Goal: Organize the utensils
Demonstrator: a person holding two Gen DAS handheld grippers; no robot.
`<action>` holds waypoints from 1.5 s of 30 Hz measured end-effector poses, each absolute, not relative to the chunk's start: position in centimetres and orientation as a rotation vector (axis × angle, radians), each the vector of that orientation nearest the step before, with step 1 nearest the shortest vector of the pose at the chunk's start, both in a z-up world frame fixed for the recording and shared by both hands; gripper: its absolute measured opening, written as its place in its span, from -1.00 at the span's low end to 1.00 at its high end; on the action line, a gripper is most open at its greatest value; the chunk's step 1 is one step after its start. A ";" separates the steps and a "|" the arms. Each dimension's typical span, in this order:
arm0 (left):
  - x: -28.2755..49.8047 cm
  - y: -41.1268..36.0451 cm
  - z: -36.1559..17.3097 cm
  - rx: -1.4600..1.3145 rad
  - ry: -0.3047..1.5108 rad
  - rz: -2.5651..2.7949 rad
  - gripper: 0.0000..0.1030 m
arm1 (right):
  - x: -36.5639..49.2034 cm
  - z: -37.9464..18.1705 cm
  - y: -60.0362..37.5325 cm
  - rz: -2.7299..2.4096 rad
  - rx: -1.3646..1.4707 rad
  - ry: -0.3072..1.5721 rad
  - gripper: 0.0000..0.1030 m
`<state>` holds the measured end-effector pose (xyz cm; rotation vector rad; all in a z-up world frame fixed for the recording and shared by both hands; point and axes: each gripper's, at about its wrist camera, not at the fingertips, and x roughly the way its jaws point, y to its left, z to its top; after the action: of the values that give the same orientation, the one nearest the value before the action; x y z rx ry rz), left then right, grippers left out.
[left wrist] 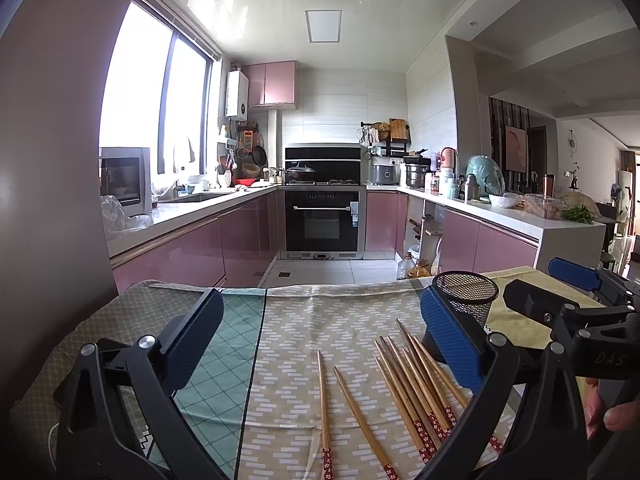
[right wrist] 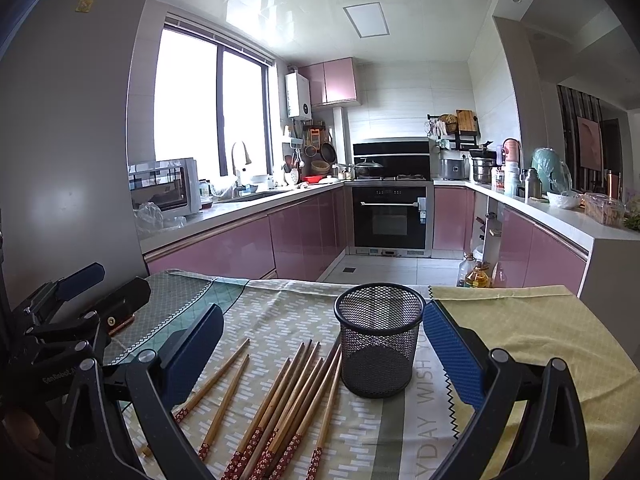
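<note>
Several wooden chopsticks [left wrist: 416, 392] with red patterned ends lie loose on the table, a bundle plus two apart to the left [left wrist: 325, 404]. They also show in the right wrist view [right wrist: 288, 404]. A black mesh holder cup [right wrist: 378, 338] stands upright and empty just right of them; it shows in the left wrist view too [left wrist: 468, 296]. My left gripper [left wrist: 320, 332] is open and empty above the chopsticks. My right gripper [right wrist: 324, 340] is open and empty, the cup between its fingers' line of sight. The right gripper appears in the left view [left wrist: 560, 300].
The table is covered by patterned cloths: beige and green [left wrist: 304, 320] and yellow [right wrist: 520, 320]. Its far edge [right wrist: 320, 282] drops to the kitchen floor. Oil bottles [right wrist: 476, 274] stand on the floor beyond. Pink cabinets and an oven [right wrist: 390, 216] lie farther off.
</note>
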<state>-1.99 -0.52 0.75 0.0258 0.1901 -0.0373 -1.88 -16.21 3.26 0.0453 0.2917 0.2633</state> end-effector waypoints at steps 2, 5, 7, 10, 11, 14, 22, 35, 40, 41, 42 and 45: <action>-2.0 -0.5 0.7 0.026 0.191 -0.039 0.89 | -1.8 3.2 -16.2 0.264 0.048 0.293 0.88; -2.1 -0.6 0.7 0.022 0.194 -0.041 0.89 | -1.8 3.2 -16.1 0.263 0.049 0.293 0.88; -2.1 -0.6 0.7 0.021 0.194 -0.041 0.89 | -2.0 3.1 -16.3 0.263 0.050 0.292 0.88; -2.1 -0.6 0.7 0.020 0.194 -0.042 0.89 | -1.9 3.1 -16.4 0.262 0.052 0.292 0.88; -2.1 -0.6 0.7 0.021 0.195 -0.042 0.89 | -1.9 3.1 -16.4 0.262 0.053 0.291 0.88; -2.1 -0.6 0.7 0.020 0.195 -0.042 0.89 | -1.9 3.1 -16.4 0.261 0.053 0.292 0.88; -2.1 -0.5 0.7 0.020 0.196 -0.042 0.89 | -1.9 3.0 -16.5 0.261 0.053 0.292 0.88; -2.1 -0.6 0.6 0.018 0.199 -0.042 0.89 | -1.9 2.9 -16.5 0.261 0.055 0.291 0.88; -2.0 -0.5 0.6 0.017 0.198 -0.043 0.89 | -1.9 3.0 -16.5 0.262 0.056 0.291 0.88; -2.0 -0.5 0.6 0.017 0.199 -0.043 0.89 | -1.9 2.9 -16.5 0.260 0.054 0.291 0.88; -2.0 -0.6 0.6 0.018 0.200 -0.043 0.89 | -1.9 3.0 -16.5 0.259 0.055 0.292 0.88; -2.0 -0.5 0.5 0.016 0.201 -0.042 0.89 | -1.9 2.9 -16.5 0.259 0.055 0.291 0.88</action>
<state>-2.03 -0.52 0.50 0.0157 0.2010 -0.0425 -1.90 -16.45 2.93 0.0550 0.2906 0.2590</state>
